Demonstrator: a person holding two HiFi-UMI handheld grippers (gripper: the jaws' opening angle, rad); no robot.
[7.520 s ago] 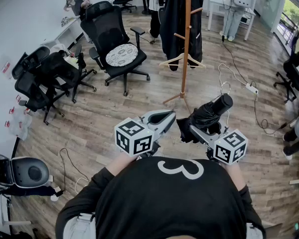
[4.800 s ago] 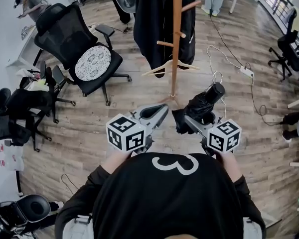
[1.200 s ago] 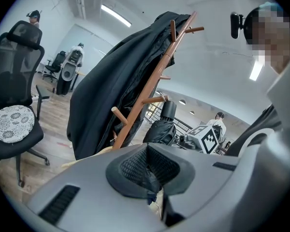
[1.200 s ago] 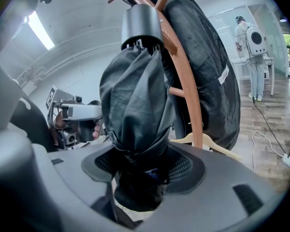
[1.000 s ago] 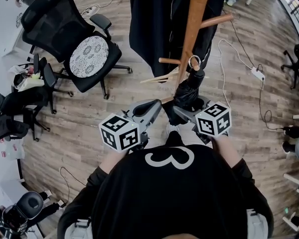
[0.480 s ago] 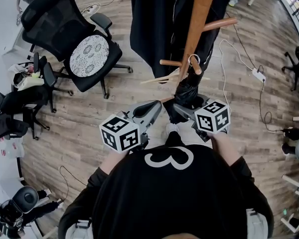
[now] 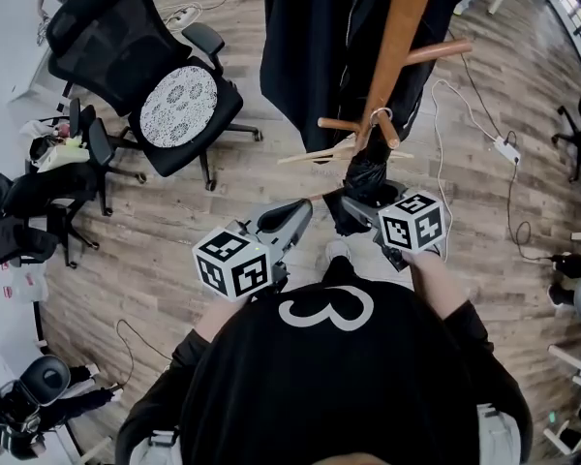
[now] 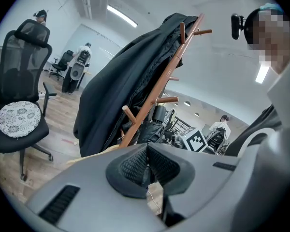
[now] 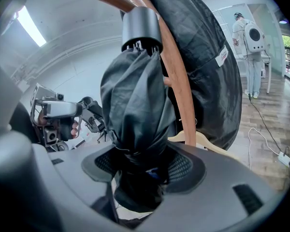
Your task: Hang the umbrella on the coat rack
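Note:
The wooden coat rack pole [image 7: 399,51] rises just ahead of me, with a black coat [image 7: 320,37] hung on it. My right gripper [image 7: 356,208] is shut on the folded black umbrella [image 7: 368,172], which points up at the pole. The umbrella's pale wrist loop [image 7: 380,116] sits at a short lower peg [image 7: 389,134]; I cannot tell whether it rests fully on it. In the right gripper view the umbrella [image 9: 135,110] fills the jaws, close to the pole [image 9: 176,81]. My left gripper [image 7: 292,216] is shut and empty, left of the umbrella, its pads [image 8: 135,164] pressed together.
A wooden hanger [image 7: 320,151] hangs low on the rack. A black office chair with a patterned cushion [image 7: 179,105] stands to the left, with more chairs [image 7: 29,211] beyond it. A power strip and cable [image 7: 508,148] lie on the wood floor at the right.
I have walked up to the rack with the umbrella in my right gripper. Over the last second the umbrella's top rose toward the lower peg. The left gripper stayed shut.

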